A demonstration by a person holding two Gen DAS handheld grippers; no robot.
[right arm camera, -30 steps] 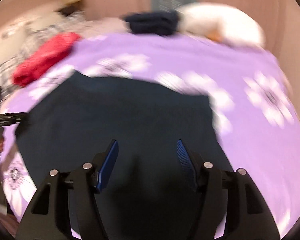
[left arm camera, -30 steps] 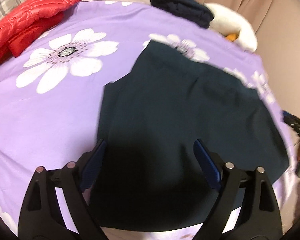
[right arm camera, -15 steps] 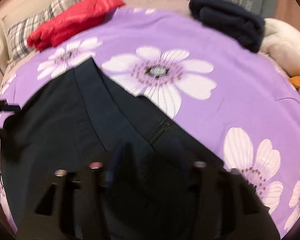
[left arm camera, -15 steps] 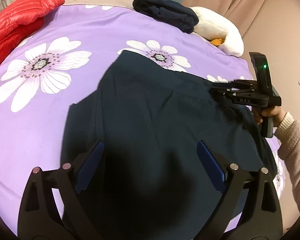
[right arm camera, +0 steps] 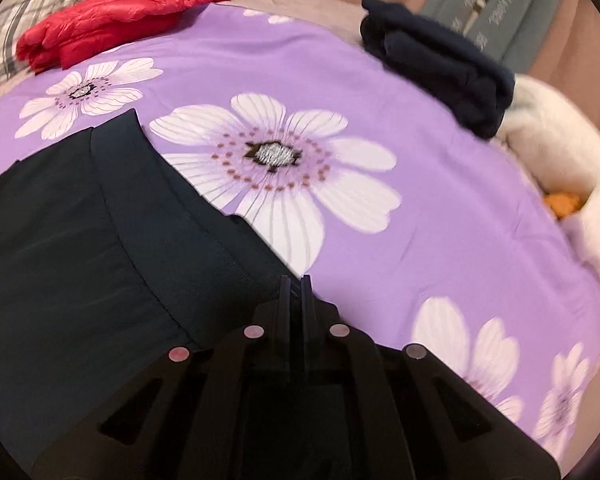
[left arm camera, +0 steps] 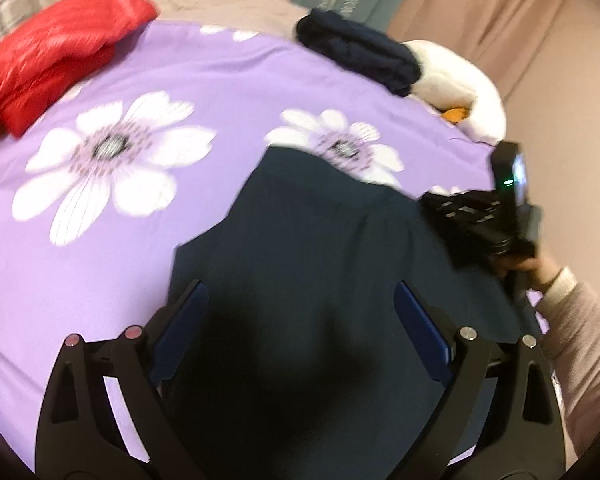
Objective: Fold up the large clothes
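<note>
Dark garment (left arm camera: 320,264) lies flat on purple floral bedspread (left arm camera: 148,240). R tongs (right arm camera: 295,292) pinched shut on its ribbed hem edge nearest big flower. L tongs (left arm camera: 300,312) wide, empty, over garment's near part. Tip: lift hem evenly, keep fabric taut, align edges.

The right gripper (right arm camera: 295,280), jaws closed, pinches the dark garment's (right arm camera: 80,248) ribbed edge.

A home bedroom is showing here: a bed w/ a purple flower-print cover (right arm camera: 440,184) is filling both views. Behind the bed, beige curtains (left arm camera: 480,12) are hanging. At the bed's head end, a plaid pillow (right arm camera: 32,28), folded red puffer jacket (right arm camera: 116,12) & folded navy clothes (right arm camera: 440,60) are lying.
</note>
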